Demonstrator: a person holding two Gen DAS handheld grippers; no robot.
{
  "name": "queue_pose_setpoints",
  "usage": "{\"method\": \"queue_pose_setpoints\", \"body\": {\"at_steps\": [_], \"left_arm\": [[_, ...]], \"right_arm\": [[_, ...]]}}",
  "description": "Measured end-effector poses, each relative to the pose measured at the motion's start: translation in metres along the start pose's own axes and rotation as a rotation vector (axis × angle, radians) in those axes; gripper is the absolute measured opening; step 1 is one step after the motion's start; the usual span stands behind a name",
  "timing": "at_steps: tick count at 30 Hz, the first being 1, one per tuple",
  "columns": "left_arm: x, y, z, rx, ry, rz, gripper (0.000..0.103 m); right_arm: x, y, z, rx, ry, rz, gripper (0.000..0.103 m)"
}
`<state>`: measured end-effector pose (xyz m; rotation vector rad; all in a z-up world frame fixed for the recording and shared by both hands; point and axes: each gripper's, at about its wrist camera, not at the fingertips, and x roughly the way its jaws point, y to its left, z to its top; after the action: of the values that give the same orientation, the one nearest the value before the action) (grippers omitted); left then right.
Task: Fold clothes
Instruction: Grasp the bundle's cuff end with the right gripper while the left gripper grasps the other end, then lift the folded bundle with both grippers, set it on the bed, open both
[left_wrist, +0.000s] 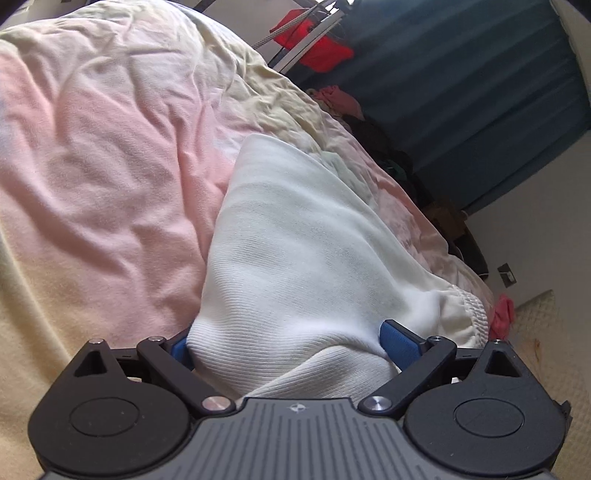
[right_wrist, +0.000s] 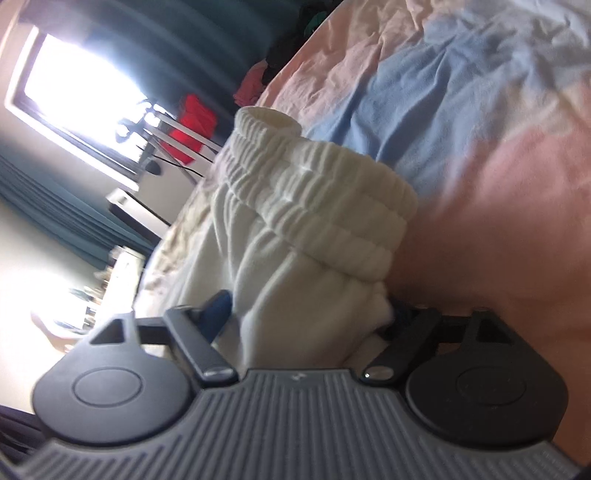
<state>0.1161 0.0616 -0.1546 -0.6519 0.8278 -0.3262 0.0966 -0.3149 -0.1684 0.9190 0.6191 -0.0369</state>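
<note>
A white knit garment (left_wrist: 295, 251) with a ribbed elastic waistband (right_wrist: 314, 206) lies on the bed. In the left wrist view my left gripper (left_wrist: 288, 343) has its blue pads (left_wrist: 400, 341) on either side of a thick bunch of the white fabric and is shut on it. In the right wrist view my right gripper (right_wrist: 310, 317) is shut on the white fabric just below the waistband; one blue pad (right_wrist: 218, 310) shows at the left. The waistband also shows at the right of the left wrist view (left_wrist: 472, 314).
The bed is covered by a rumpled pastel sheet (left_wrist: 110, 166), pink, cream and blue (right_wrist: 443, 92). Beyond the bed edge are dark blue curtains (left_wrist: 498, 110), a rack with red clothes (left_wrist: 321, 44), a pile of dark clothes (left_wrist: 388, 147) and a bright window (right_wrist: 81, 92).
</note>
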Motion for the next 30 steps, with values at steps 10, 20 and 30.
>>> {"method": "queue_pose_setpoints", "body": {"at_steps": [10,20,30], "left_arm": [[-0.021,-0.018,0.005,0.057,-0.044,-0.005,0.046],[-0.006,-0.160,0.063,0.103,0.000,-0.089,0.037],[0.180,-0.389,0.114,0.330,0.083,-0.070,0.037]], "right_arm": [[-0.030,0.026,0.003,-0.059,-0.054,-0.007,0.033],[-0.100,0.056,0.085,-0.039,-0.157,0.024,0.031],[-0.112,-0.001,0.274,0.032,-0.327,-0.085,0.031]]}}
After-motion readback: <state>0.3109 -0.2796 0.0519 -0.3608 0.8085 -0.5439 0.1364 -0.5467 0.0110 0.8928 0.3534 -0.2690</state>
